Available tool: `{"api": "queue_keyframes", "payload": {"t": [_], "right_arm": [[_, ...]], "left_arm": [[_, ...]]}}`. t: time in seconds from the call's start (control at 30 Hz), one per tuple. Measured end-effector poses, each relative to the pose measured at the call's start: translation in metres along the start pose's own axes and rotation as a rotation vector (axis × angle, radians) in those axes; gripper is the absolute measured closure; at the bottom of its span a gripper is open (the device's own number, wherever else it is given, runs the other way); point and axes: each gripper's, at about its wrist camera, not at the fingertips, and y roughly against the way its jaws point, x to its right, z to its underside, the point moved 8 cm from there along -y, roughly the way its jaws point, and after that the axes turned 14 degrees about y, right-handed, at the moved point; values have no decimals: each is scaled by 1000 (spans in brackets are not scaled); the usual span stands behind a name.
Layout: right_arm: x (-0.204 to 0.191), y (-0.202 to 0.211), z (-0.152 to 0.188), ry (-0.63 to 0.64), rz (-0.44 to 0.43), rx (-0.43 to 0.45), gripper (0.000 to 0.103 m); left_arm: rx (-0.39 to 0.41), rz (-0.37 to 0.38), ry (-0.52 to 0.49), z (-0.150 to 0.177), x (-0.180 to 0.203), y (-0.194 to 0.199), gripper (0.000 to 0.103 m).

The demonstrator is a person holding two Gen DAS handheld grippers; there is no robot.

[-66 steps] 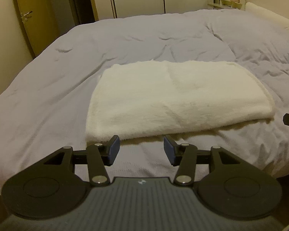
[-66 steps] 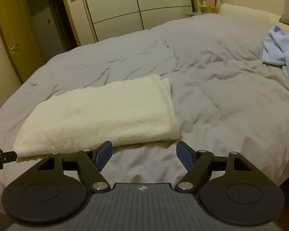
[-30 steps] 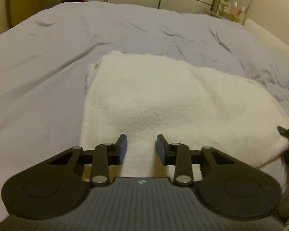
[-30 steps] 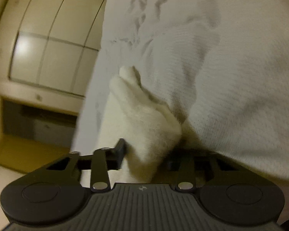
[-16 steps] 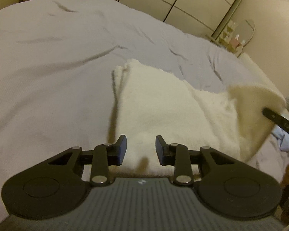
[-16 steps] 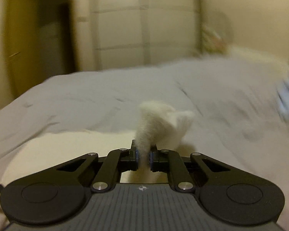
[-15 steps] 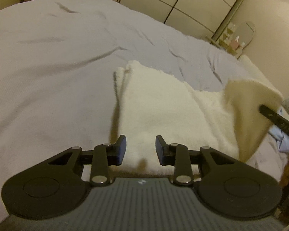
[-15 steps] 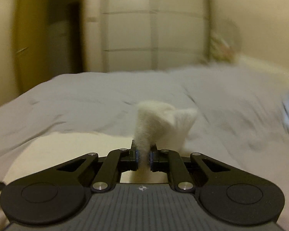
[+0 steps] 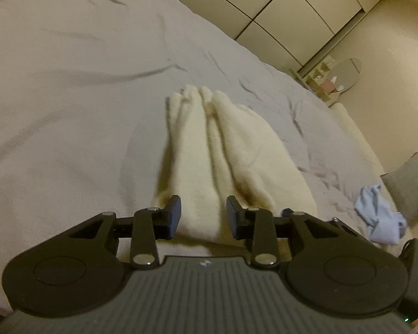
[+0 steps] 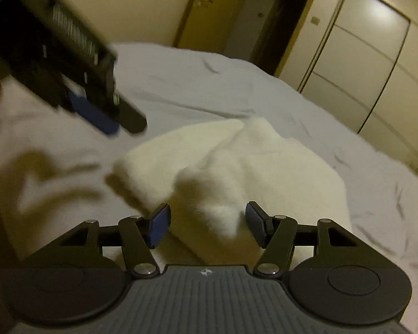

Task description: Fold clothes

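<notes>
Fluffy cream fleece garment [image 10: 237, 167] lying folded over on the grey bedspread [image 9: 69, 97]. Right gripper [image 10: 206, 224] opening around the dropped corner, apparently releasing it. Left gripper [image 9: 203, 217] opening slightly, astride the near edge, unclamped, probably steadying.

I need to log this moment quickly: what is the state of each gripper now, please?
Left gripper: jaws opening, pads not pressing the white fleece garment lying beyond them.
Right gripper: jaws opening, the garment's corner loose between them, not held.

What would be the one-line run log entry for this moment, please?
step: fold white fleece garment on bed | right gripper: jaws opening, fleece between, not pinched | left gripper: jaws opening, over fleece
</notes>
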Motion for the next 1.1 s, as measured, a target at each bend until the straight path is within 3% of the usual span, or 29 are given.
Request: {"api": "queue_keyframes", "payload": {"t": [0.07, 0.17, 0.33, 0.4, 0.43, 0.47, 0.53, 0.57, 0.67, 0.7, 0.77, 0.9, 1.03, 1.1], "right_arm": [[18, 18, 5, -81, -4, 21, 43], [80, 41, 25, -318, 18, 54, 43], [175, 35, 96, -939, 28, 1, 43], [194, 17, 131, -1209, -37, -23, 50], [198, 6, 146, -1327, -74, -40, 64], [199, -4, 158, -1417, -107, -55, 74], [199, -20, 175, -1515, -153, -79, 80], [196, -28, 177, -1532, -170, -87, 90], [186, -41, 173, -1530, -204, -104, 94], [184, -42, 170, -1512, -204, -110, 94], [187, -35, 158, -1409, -164, -123, 94], [185, -15, 127, -1140, -53, -146, 94], [168, -7, 88, -849, 38, -156, 93], [148, -5, 70, -690, 83, -172, 93]], "left_arm": [[-19, 33, 16, -4, 5, -6, 64], [-58, 87, 78, -16, 8, -24, 57], [-128, 137, 213, -39, -2, -69, 53], [-144, 155, 250, -44, -6, -83, 53], [-150, 171, 267, -46, -6, -89, 53], [-152, 182, 279, -49, -6, -95, 53], [-146, 195, 292, -54, -4, -104, 52], [-144, 194, 288, -56, -2, -109, 52], [-139, 175, 248, -63, 5, -122, 55], [-136, 169, 217, -65, 10, -125, 72], [-113, 151, 114, -67, 25, -126, 79], [45, 133, -100, -78, 52, -86, 87], [119, 108, -179, -83, 44, -58, 87], [99, 70, -130, -75, 17, -61, 87]]}}
